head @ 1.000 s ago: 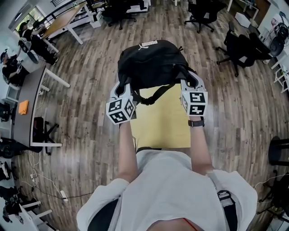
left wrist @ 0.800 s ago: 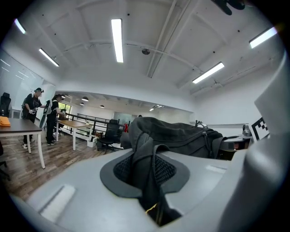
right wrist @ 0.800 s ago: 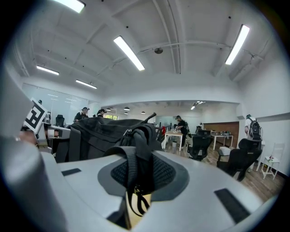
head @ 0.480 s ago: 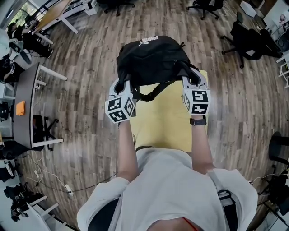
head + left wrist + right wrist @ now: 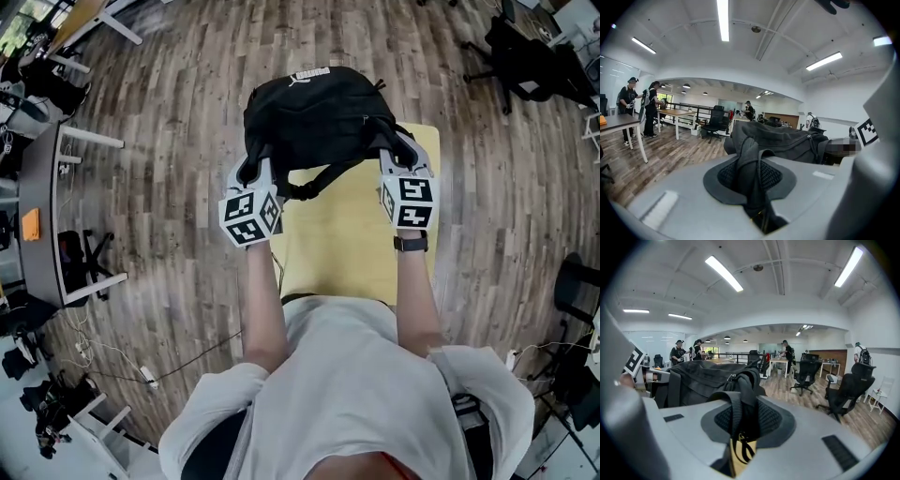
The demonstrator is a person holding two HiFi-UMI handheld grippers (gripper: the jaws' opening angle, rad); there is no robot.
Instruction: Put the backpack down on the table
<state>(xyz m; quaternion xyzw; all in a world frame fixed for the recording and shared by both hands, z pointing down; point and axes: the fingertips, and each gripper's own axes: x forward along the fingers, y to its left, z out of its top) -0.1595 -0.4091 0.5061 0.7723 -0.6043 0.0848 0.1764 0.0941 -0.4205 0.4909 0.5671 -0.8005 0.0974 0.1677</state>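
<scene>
Much of the yellow surface (image 5: 349, 246) lies bare between you and the black backpack (image 5: 314, 114), which hangs in the air at the surface's far end, not yet resting on anything. From the head view most of the bag's bulk seems to sit past that far edge, over the wood floor (image 5: 169, 141). If you lower it where it is, it may catch only the lip and tip off, so bringing it in toward you looks safer. A dangling strap loop (image 5: 317, 186) hangs beneath the bag between your hands. It could fold under the bag or hook the edge and leave the bag lopsided. The left gripper (image 5: 253, 174) has its jaws clamped on a bunched fold of black fabric and webbing at the bag's left side. The right gripper (image 5: 398, 156) has its jaws pinched on a flat strap at the right side. Both holds are on soft, narrow material, so a jerk or an uneven drop could let one side slide free and swing the load. The backpack is the only container here. Its zip looks closed, and you cannot tell what is inside it.
</scene>
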